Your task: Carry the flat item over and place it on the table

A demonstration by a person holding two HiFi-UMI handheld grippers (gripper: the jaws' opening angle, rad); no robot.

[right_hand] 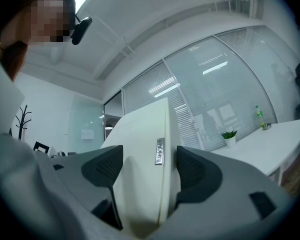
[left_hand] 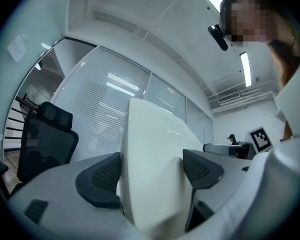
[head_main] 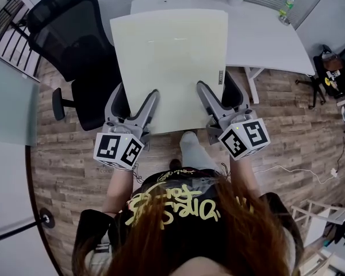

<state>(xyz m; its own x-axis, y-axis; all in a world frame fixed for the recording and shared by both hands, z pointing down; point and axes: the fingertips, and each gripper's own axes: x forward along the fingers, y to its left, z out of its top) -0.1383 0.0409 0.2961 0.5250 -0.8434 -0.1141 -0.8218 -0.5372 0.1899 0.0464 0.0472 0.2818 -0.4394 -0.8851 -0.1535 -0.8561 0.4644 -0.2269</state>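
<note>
- We judge the carry to be mid-way. The flat panel hangs above the wood floor, and its far edge reaches over the white table ahead of both grippers.
- To do this well, we should hold both grips level so the panel cannot twist. We should go forward until most of it is over the tabletop, then lower it flat before letting go.
- The office chair stands just outside the left gripper, so we give it room.
- The left gripper's jaws are narrowed onto the panel's near edge, one pad on each face.
- The right gripper clamps the same edge, with a small metal tag just ahead of its jaws.
</note>
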